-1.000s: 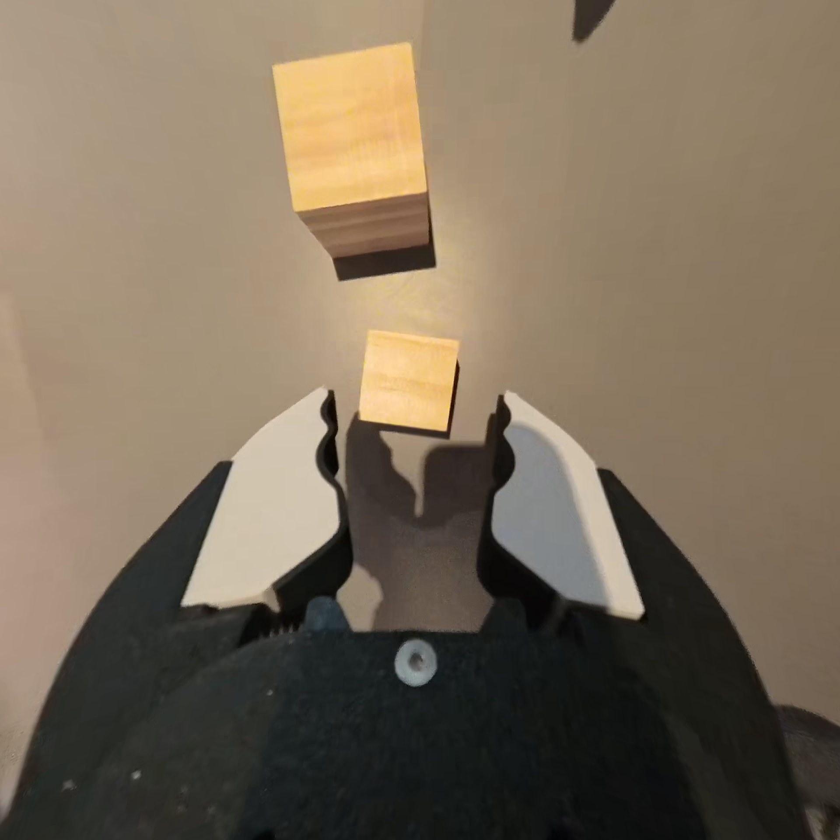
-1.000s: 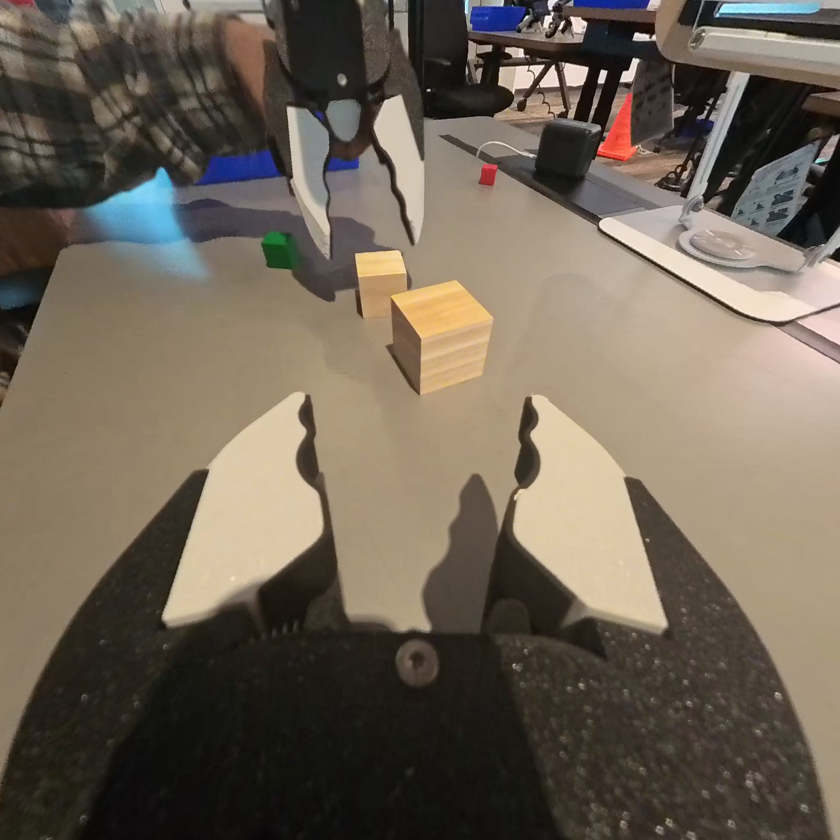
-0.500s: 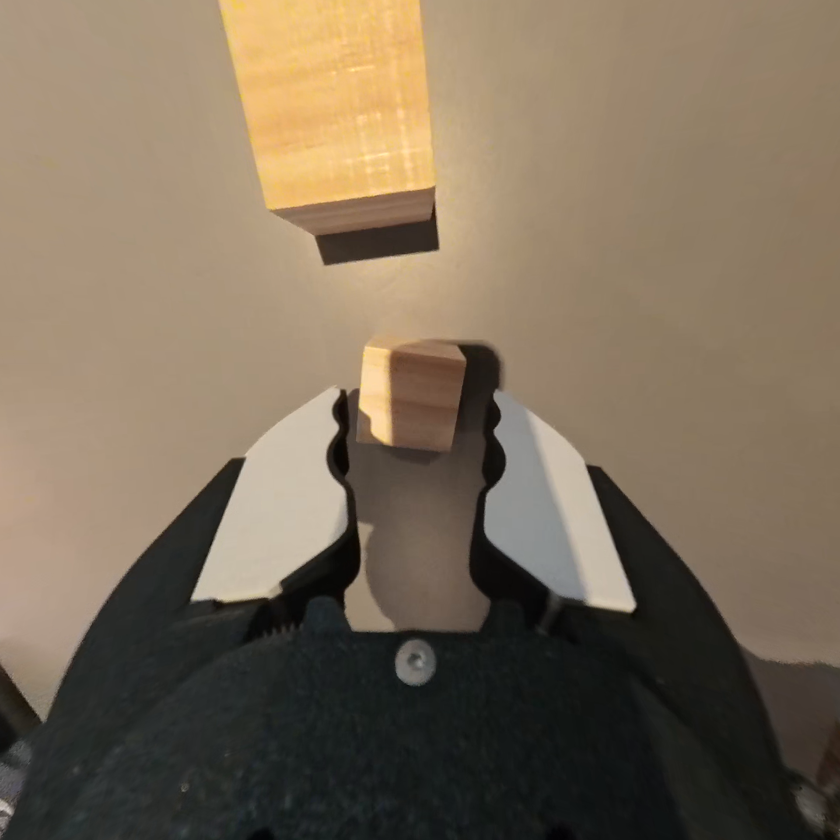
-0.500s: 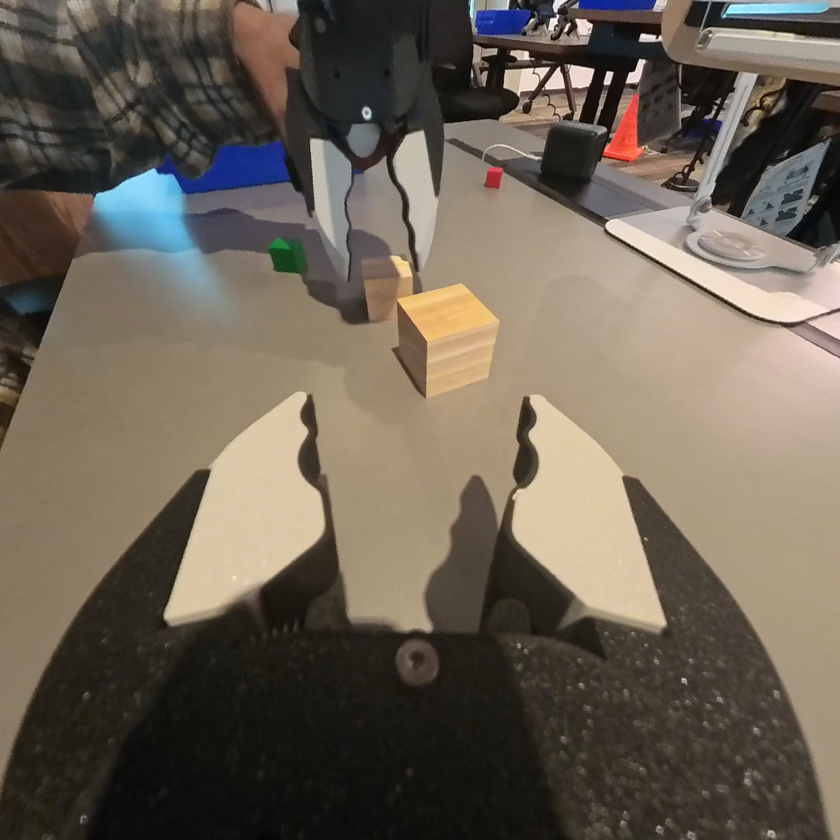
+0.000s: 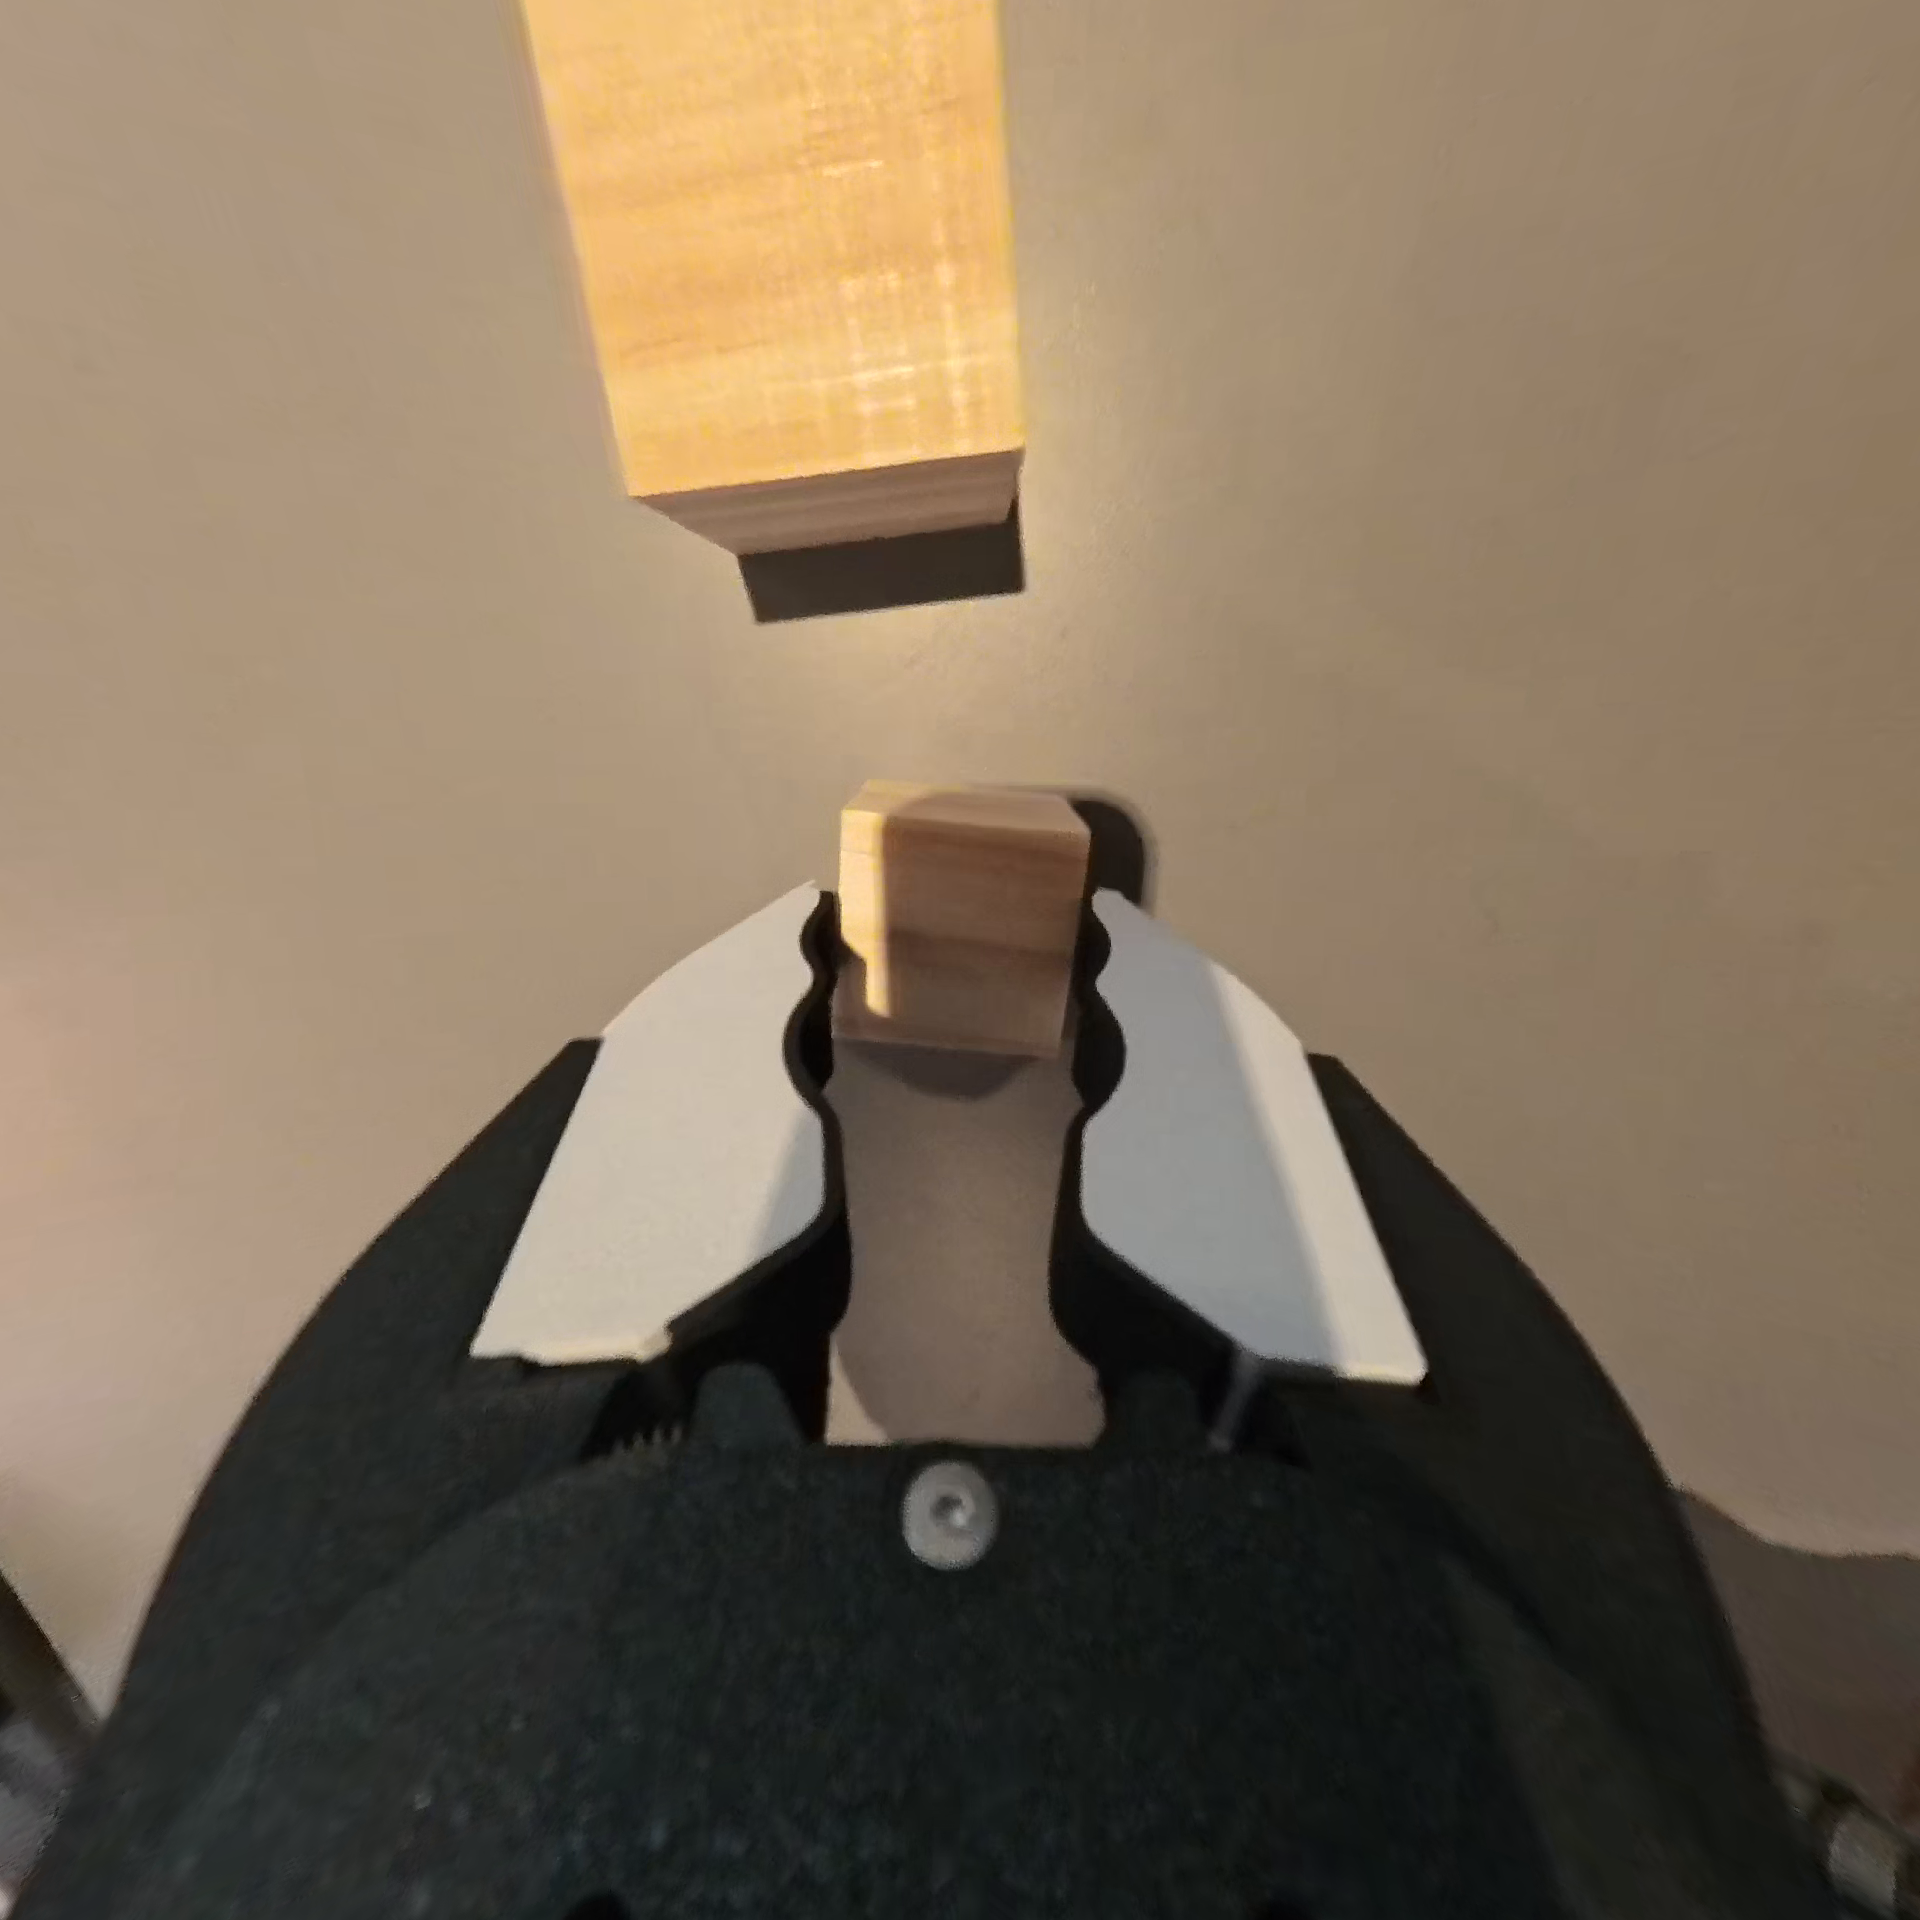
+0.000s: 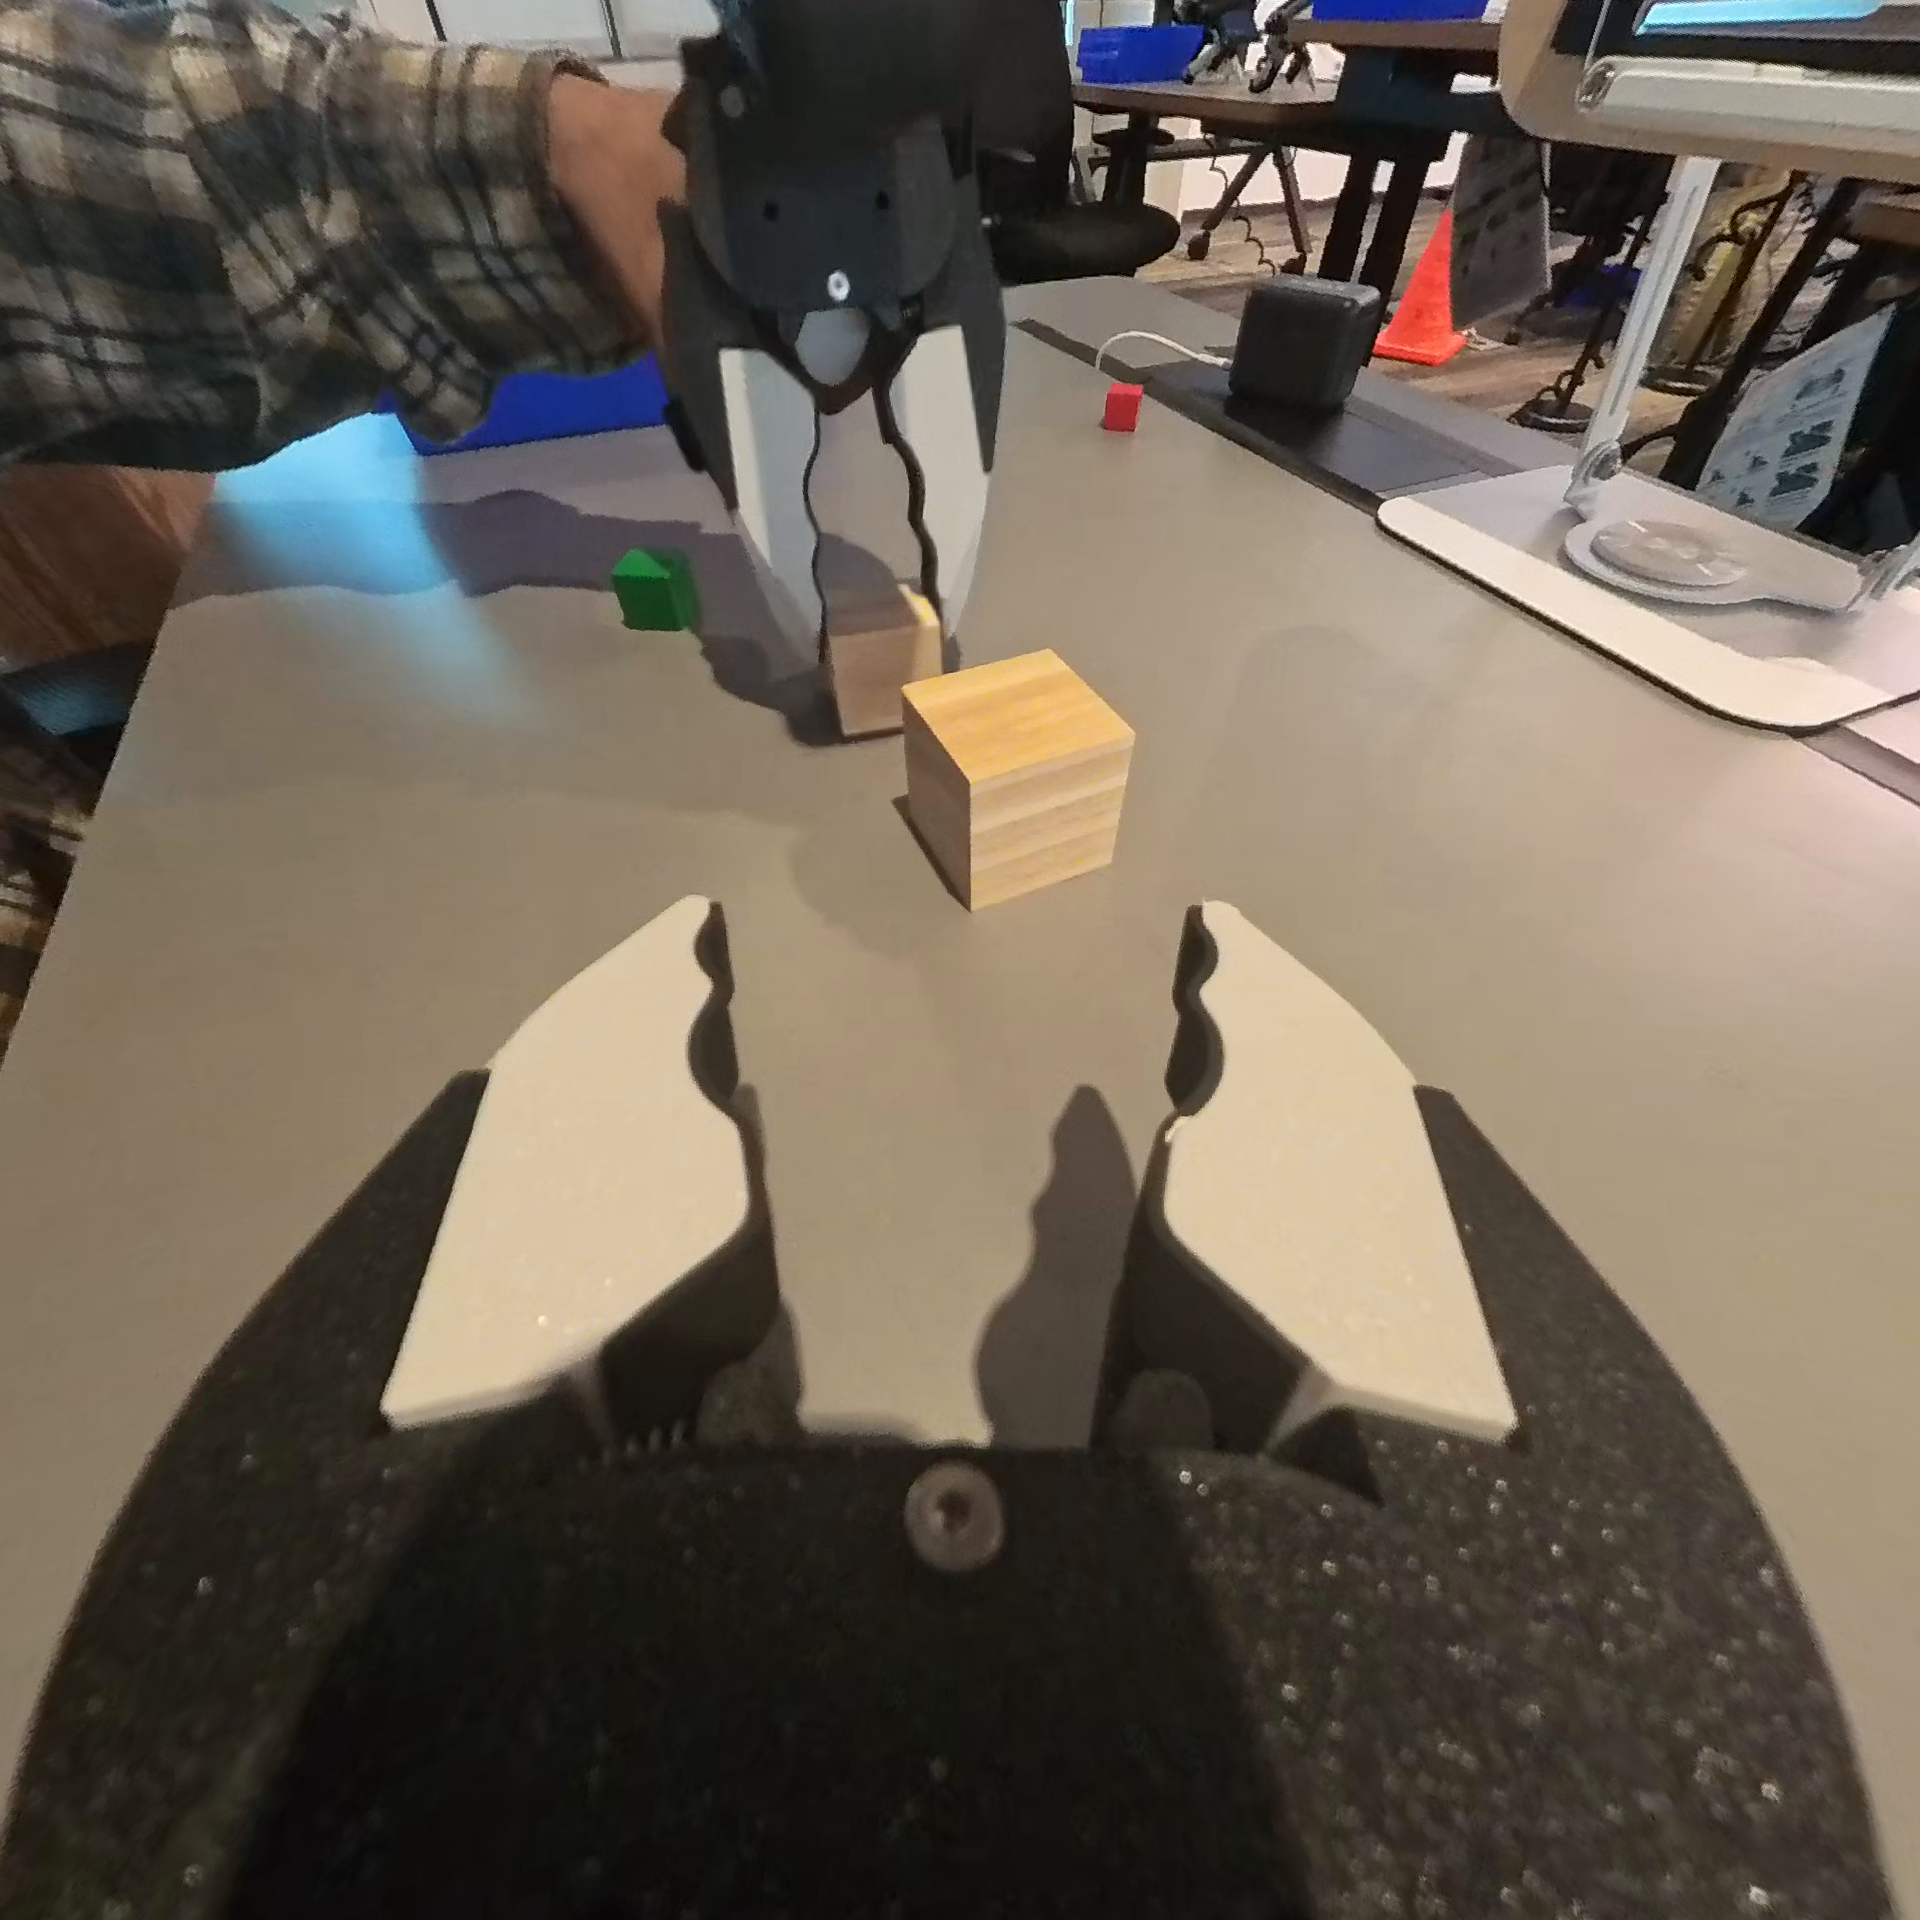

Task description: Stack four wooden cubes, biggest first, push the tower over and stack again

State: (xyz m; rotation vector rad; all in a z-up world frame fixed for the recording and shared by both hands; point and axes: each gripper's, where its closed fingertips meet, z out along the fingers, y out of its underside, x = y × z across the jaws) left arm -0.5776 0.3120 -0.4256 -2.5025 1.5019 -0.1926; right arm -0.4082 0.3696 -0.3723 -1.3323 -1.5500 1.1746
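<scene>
A small wooden cube (image 5: 966, 925) sits on the grey table (image 6: 416, 831) between my left gripper's fingertips. My left gripper (image 5: 956, 914) points down and its jaws press on both sides of this cube. In the right wrist view the left gripper (image 6: 878, 613) stands over the small cube (image 6: 883, 675), which is partly in shadow. A large wooden cube (image 5: 790, 260) stands just beyond it, also seen in the right wrist view (image 6: 1013, 774). My right gripper (image 6: 951, 925) is open and empty, low over the table in front of the large cube.
A small green block (image 6: 652, 590) lies left of the cubes and a small red block (image 6: 1122, 405) at the back. A black box (image 6: 1304, 338) and a white stand base (image 6: 1662, 582) sit to the right. A plaid sleeve (image 6: 260, 229) reaches in from the left.
My left gripper has come down over the small cube and its jaws have narrowed onto its sides. The right gripper has barely moved.
</scene>
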